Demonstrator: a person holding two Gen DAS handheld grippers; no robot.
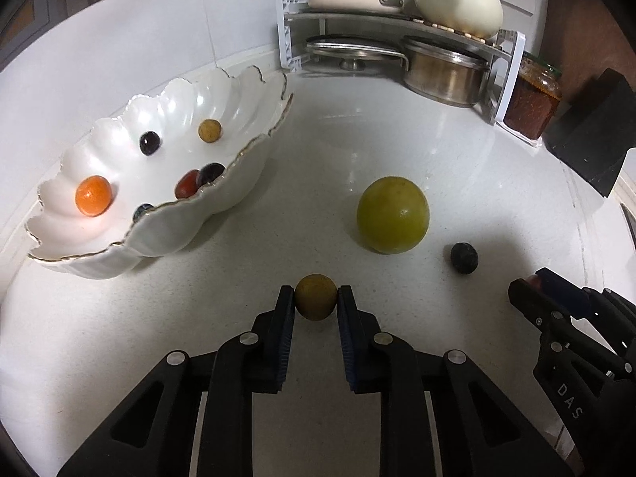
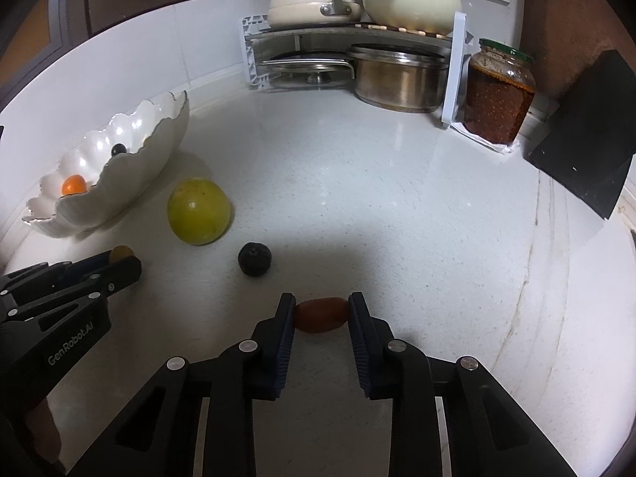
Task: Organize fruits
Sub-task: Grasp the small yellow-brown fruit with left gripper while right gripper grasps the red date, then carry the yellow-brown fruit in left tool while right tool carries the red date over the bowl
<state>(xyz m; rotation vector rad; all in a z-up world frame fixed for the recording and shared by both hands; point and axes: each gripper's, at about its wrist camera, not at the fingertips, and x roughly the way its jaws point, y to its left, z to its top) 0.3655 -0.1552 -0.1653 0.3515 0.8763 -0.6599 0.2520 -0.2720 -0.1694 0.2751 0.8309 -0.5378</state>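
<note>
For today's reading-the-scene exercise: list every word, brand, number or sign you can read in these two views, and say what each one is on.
"GenRobot.AI": on the body of the left gripper, seen in the right wrist view.
"DAS": on the body of the right gripper, seen in the left wrist view; the letters run to the picture's edge, so it may be only part of a word.
The jar shows no label, and nothing else carries readable text.

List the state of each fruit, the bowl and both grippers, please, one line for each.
left gripper: shut on the small yellow-brown fruit.
right gripper: shut on the red oblong fruit.
large green fruit: loose on the counter.
dark round fruit: loose on the counter.
scalloped white bowl: upright, holding several small fruits.
orange fruit: inside the bowl.
</note>
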